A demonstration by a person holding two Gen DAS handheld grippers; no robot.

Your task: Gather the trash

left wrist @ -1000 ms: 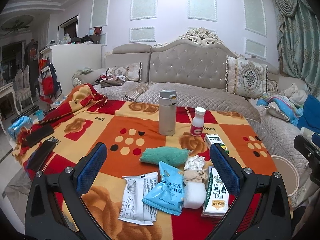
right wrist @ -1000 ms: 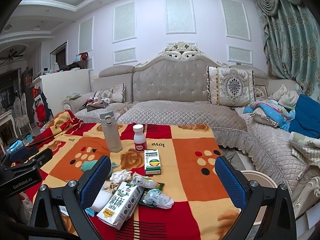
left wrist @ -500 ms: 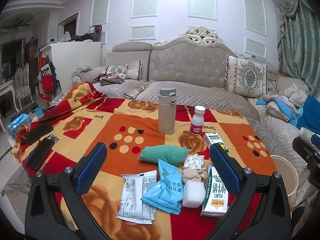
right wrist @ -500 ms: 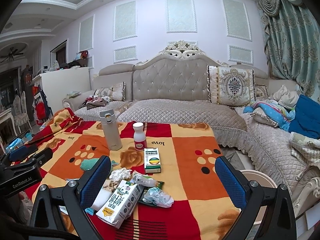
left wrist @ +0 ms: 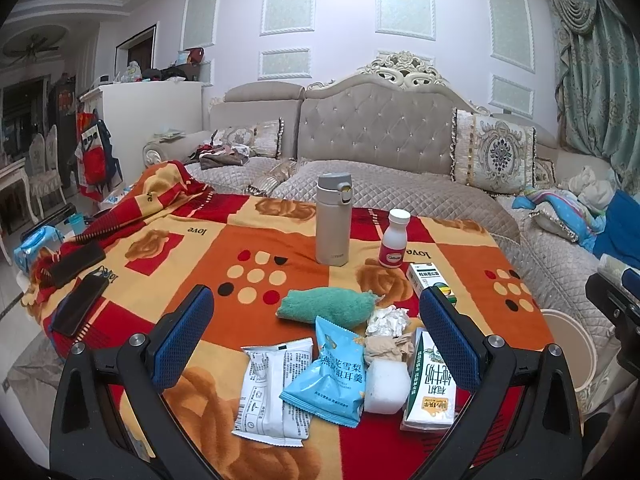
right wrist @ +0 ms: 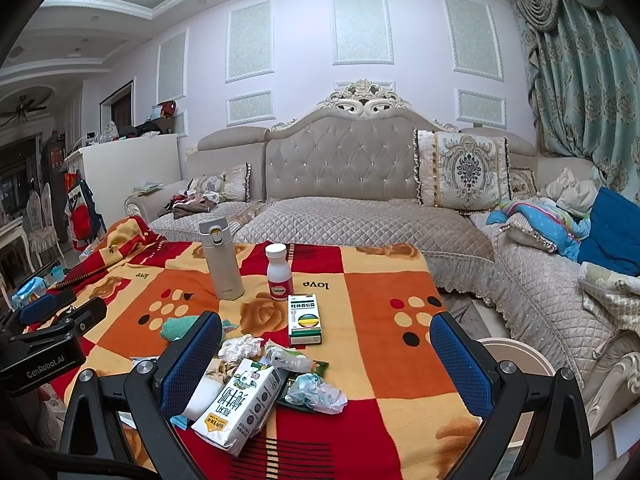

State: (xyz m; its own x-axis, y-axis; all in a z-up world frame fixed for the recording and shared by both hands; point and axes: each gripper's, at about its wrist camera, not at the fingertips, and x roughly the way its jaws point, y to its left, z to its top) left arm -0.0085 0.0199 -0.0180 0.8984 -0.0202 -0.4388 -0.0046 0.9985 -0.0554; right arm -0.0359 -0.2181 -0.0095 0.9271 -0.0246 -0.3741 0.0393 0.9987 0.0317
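Note:
Trash lies in a heap near the front of a table under an orange and red blanket [left wrist: 168,264]. In the left wrist view I see a white wrapper [left wrist: 274,392], a blue snack bag [left wrist: 332,372], a milk carton [left wrist: 430,384], a crumpled white tissue [left wrist: 386,316] and a brown paper wad [left wrist: 386,346]. The right wrist view shows the milk carton [right wrist: 240,404], crumpled tissue [right wrist: 240,346] and clear plastic wrappers [right wrist: 316,392]. My left gripper [left wrist: 316,340] hangs open above the heap. My right gripper [right wrist: 326,356] is open too, over the wrappers. Neither holds anything.
A beige thermos [left wrist: 333,218], a white pill bottle [left wrist: 394,238], a medicine box [right wrist: 305,318] and a green cloth [left wrist: 326,304] stand behind the trash. Two dark phones [left wrist: 80,296] lie at the left. A round white bin [right wrist: 516,354] sits on the floor to the right, by the sofa [right wrist: 360,216].
Both views have drifted very slightly; the objects on the table lie as before and both grippers stay open.

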